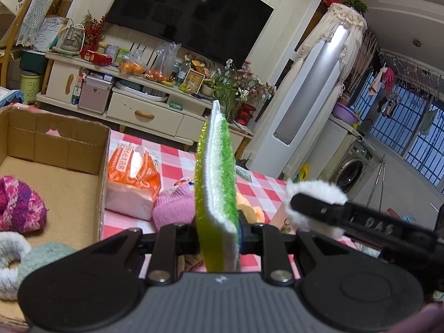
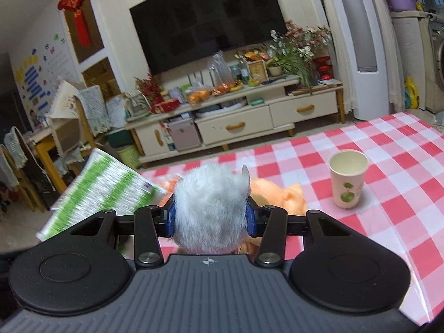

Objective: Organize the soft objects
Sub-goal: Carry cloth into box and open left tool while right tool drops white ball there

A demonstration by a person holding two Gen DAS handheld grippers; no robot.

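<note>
The left gripper (image 1: 217,233) is clamped on a green-and-white sponge cloth (image 1: 217,172), which stands upright on edge between its fingers and blocks the middle of that camera's view. The right gripper (image 2: 211,216) is closed around a white furry toy (image 2: 211,202), whose fluff fills the gap between the blue pads (image 2: 170,217); in the left wrist view the same toy (image 1: 313,191) shows at the right with the other gripper's dark finger lying across it. Just behind the sponge cloth lie a pink knitted item (image 1: 173,208) and an orange plush (image 1: 251,208), both partly hidden by it. To the left of these sits an orange tissue pack (image 1: 133,183), touching the side of a cardboard box (image 1: 69,138). Inside the box are a magenta knitted piece (image 1: 19,205), a white fluffy ring (image 1: 9,260) and a pale green fluffy piece (image 1: 44,258). In the right wrist view, a paper cup (image 2: 347,180) with green leaf prints stands upright, apart from the plush. Everything rests on a table with a red-and-white checked cloth (image 2: 388,149). Beyond it is a cream TV cabinet (image 2: 236,116) crowded with fruit bags and flowers, a large dark television (image 2: 205,19) on the wall, and a washing machine (image 1: 352,169) by the barred windows.
</note>
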